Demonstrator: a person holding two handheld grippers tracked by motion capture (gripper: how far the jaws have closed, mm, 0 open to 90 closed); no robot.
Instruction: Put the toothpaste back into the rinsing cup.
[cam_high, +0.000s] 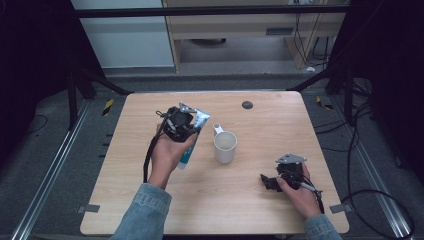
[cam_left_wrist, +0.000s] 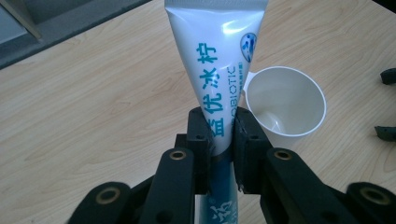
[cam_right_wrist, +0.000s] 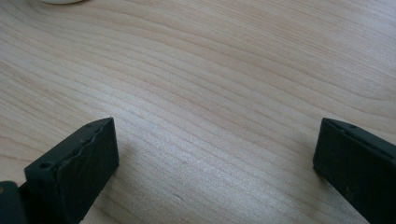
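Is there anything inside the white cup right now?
The white cup looks empty: the left gripper view shows its bare white floor and inner wall. The tube held beside it covers only a sliver of the rim.

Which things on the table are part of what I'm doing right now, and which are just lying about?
In play:
- toothpaste tube, clamped in the left gripper
- white cup, standing beside the tube
- right gripper, open, low over the table

Lying about:
- small dark round disc near the table's far edge
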